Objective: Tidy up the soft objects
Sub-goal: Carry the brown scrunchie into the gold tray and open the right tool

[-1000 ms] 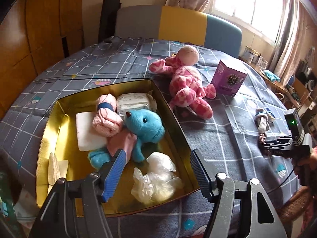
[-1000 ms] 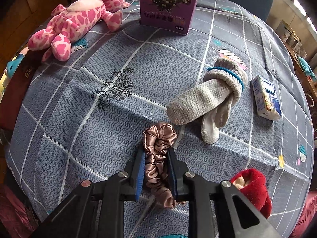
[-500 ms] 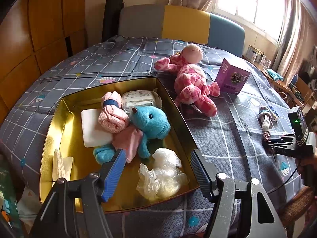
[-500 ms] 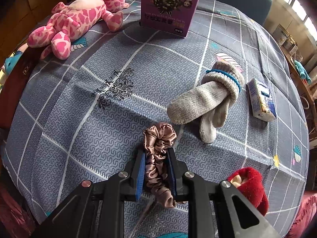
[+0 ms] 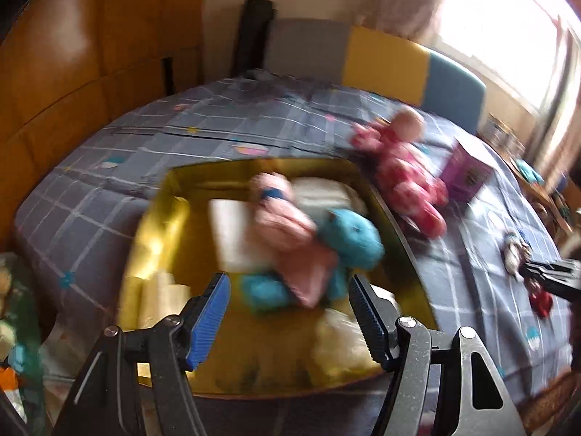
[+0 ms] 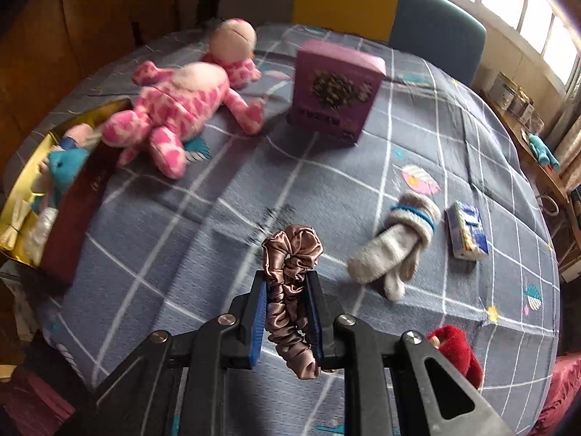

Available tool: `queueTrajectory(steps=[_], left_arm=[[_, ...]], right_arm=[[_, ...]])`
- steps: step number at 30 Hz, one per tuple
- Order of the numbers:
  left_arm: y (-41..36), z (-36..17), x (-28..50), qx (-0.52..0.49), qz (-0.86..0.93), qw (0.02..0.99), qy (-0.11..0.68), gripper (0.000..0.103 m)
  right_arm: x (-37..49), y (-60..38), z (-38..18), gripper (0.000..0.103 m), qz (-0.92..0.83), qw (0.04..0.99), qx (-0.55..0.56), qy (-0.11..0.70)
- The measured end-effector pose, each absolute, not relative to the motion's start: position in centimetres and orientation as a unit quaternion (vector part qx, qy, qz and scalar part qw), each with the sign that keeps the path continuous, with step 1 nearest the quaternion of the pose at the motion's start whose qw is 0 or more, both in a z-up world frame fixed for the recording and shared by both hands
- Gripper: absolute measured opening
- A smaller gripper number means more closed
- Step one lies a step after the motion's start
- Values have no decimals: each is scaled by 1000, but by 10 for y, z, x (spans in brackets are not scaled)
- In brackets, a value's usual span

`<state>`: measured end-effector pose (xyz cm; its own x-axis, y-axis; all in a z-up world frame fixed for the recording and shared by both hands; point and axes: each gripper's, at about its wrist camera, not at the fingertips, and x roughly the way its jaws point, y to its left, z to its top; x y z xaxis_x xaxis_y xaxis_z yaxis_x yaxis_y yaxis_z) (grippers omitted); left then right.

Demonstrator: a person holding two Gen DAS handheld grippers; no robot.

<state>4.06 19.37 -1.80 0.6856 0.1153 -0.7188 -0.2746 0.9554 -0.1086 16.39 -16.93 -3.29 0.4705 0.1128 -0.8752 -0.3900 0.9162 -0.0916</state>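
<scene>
My right gripper [image 6: 285,279] is shut on a brown satin scrunchie [image 6: 290,254] and holds it above the grey checked tablecloth. My left gripper [image 5: 288,290] is open and empty over the near side of a gold tray [image 5: 152,232]. The tray holds a blue plush [image 5: 348,243], pink socks [image 5: 287,218], a white pad and a crumpled plastic bag [image 5: 337,341]. A pink spotted plush [image 6: 181,109] lies beside the tray; it also shows in the left wrist view [image 5: 403,170]. Grey socks [image 6: 395,247] lie right of the scrunchie. A red soft item [image 6: 454,348] lies near the table's front edge.
A purple box [image 6: 334,91] stands behind the scrunchie. A small blue-white carton [image 6: 468,232] lies right of the grey socks. The tray shows at the left edge of the right wrist view [image 6: 21,189]. A yellow and blue chair back [image 6: 381,3] stands behind the table.
My right gripper has lifted the scrunchie off the cloth and tilted up toward the tray side. My left gripper has drifted, blurring its view; it stays open.
</scene>
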Motion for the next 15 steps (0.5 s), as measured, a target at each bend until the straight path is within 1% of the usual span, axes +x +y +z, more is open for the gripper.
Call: queueTrajectory(steps=[4,8,12,15], left_arm=[[230,-13,30,-124,152,909,368,68],[256,-13,20,-141,179,903,363,69],[263,-13,16,-148,184,904,358,68],[261,-15,19,-148,178,903,362,68]], right_arm=[[151,-119,-8,19,233,845,-111,468],[137,-52,1,19,337,817,-85,460],[125,20,-6,19,417,775,-58,472],[121,68,-26,19,439,751,-65,489]])
